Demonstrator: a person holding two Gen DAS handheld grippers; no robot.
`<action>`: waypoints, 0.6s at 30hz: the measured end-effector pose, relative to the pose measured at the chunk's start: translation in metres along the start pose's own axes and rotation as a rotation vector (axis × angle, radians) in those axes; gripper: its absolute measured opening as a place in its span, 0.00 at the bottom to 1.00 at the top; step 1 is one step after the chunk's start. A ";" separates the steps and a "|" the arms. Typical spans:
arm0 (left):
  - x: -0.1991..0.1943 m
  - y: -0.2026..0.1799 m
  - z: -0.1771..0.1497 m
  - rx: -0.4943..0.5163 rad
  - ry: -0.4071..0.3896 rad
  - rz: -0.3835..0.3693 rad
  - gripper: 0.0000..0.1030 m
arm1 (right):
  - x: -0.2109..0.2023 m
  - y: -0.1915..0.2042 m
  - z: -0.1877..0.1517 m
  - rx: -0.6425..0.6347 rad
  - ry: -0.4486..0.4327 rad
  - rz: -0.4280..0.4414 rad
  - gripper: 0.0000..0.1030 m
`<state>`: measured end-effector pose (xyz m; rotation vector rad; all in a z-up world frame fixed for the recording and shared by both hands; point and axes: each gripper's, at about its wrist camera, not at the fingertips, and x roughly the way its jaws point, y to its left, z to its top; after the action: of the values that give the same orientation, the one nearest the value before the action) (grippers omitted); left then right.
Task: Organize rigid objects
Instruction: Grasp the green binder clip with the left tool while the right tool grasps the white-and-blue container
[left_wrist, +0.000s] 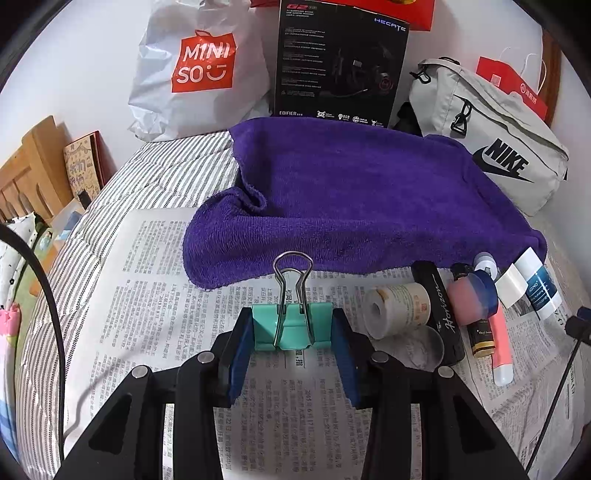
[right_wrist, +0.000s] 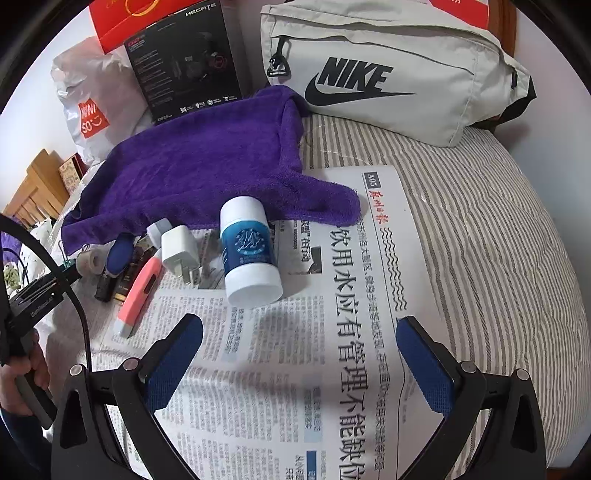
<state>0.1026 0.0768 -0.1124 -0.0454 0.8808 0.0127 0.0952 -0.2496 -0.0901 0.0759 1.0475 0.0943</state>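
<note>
My left gripper (left_wrist: 293, 328) is shut on a mint-green binder clip (left_wrist: 291, 326), its wire handles pointing up, just above the newspaper (left_wrist: 155, 280). To its right lies a row of objects: a tape roll (left_wrist: 395, 310), a black Horizon case (left_wrist: 441, 314), a small dark bottle (left_wrist: 476, 325), a pink utility knife (left_wrist: 500, 343) and a blue-and-white bottle (left_wrist: 535, 288). My right gripper (right_wrist: 299, 354) is open and empty above the newspaper (right_wrist: 332, 332), just short of the blue-and-white bottle (right_wrist: 249, 251). A white charger plug (right_wrist: 181, 251) and the pink knife (right_wrist: 138, 291) lie to the left of it.
A purple towel (left_wrist: 351, 195) lies behind the objects on the striped bed (left_wrist: 155, 166). A Nike bag (right_wrist: 388, 70), a black Edifier box (left_wrist: 340, 62) and a Miniso bag (left_wrist: 199, 66) stand against the wall. A wooden headboard (left_wrist: 33, 166) is at the left.
</note>
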 end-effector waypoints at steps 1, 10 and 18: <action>0.000 0.000 0.000 0.005 -0.002 0.001 0.38 | 0.000 0.000 0.002 -0.001 -0.004 0.000 1.00; 0.001 -0.004 -0.001 0.029 -0.003 0.024 0.38 | 0.024 0.014 0.026 -0.044 -0.015 0.038 0.88; 0.001 -0.006 -0.001 0.043 -0.001 0.034 0.38 | 0.049 0.035 0.033 -0.143 -0.002 0.038 0.53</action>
<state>0.1028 0.0704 -0.1133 0.0095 0.8807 0.0257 0.1473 -0.2103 -0.1121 -0.0336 1.0351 0.2035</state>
